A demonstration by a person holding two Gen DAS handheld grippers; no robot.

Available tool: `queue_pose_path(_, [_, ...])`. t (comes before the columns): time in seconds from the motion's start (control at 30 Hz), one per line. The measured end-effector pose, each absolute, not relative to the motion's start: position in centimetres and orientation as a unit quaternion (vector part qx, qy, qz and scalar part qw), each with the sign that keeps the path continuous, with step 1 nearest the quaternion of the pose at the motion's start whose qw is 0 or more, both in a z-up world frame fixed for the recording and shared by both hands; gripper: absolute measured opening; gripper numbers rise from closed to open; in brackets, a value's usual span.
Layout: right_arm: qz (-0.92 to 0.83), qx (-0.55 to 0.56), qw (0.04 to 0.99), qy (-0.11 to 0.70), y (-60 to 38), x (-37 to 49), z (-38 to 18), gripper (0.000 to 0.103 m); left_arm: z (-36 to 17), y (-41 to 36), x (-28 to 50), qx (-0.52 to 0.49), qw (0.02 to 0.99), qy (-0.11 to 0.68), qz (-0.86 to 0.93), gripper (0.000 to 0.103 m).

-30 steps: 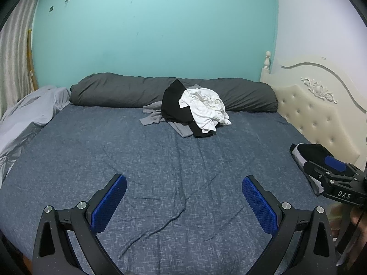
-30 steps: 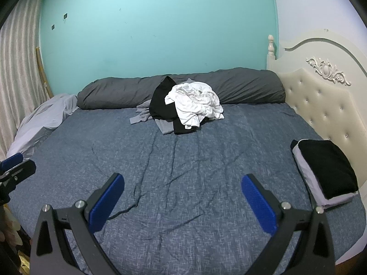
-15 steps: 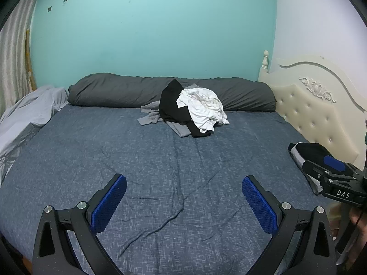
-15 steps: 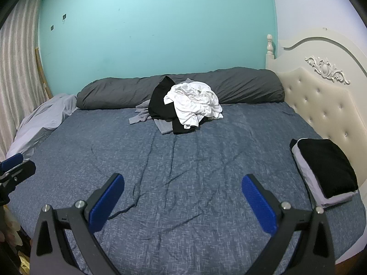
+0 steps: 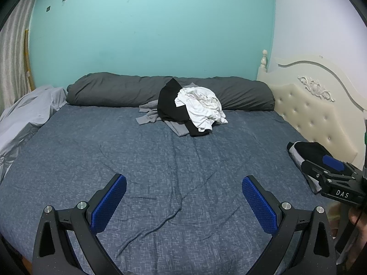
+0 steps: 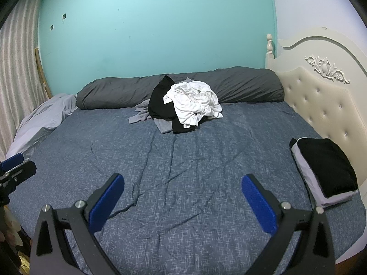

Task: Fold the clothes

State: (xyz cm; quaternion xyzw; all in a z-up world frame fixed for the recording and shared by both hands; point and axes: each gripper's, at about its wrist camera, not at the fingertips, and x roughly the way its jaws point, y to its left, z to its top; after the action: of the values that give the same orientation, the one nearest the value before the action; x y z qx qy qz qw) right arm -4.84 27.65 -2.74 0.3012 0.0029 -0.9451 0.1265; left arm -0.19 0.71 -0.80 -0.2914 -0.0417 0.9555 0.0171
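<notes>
Since a second ago the left wrist view has tipped up slightly, with more teal wall showing and the pile sitting a little lower in frame; the right view is nearly unchanged, and no garment has shifted. Left gripper (image 5: 183, 194): fingers wide apart, holding nothing, hovering over bare blue-grey bedsheet (image 5: 160, 160). Right gripper (image 6: 183, 194): fingers likewise wide apart and empty, over the near part of the bed. Unfolded clothes: a heap at the far side of the bed, resting against the dark grey bolster pillow (image 6: 119, 91), made up of a crumpled white garment (image 6: 195, 103) on top, a black garment (image 6: 160, 105) beneath it, and a grey garment (image 6: 142, 114) spilling out to the left. Folded stack (image 6: 325, 171): black piece on top of a pale grey one, squared up near the cream headboard (image 6: 321, 105), well apart from the heap. Judgement: the step in hand is between garments, with some items folded and stacked and the heap left to do. Next move calls for a long reach across the bed to the heap, taking one garment only (the white one is most accessible) and dragging it to the open sheet area for spreading flat.
</notes>
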Motion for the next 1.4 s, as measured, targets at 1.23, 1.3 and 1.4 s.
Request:
queue_pose_path(1.23, [-0.944, 0.303, 0.131, 0.006, 27.6, -5.4, -2.6, 0.103, 0.0, 0.3, -0.4, -0.29, 0.007, -0.052, 0.955, 0.103])
queue_pose_path(1.3, [-0.942, 0.307, 0.133, 0.002, 27.7, -5.7, -2.8, 0.103, 0.0, 0.2, -0.6, -0.292, 0.006, -0.053, 0.955, 0.103])
queue_pose_path(1.4, [-0.94, 0.314, 0.134, -0.002, 27.9, -6.5, -3.3, 0.103, -0.2, 0.0, -1.0, -0.292, 0.002, -0.054, 0.955, 0.103])
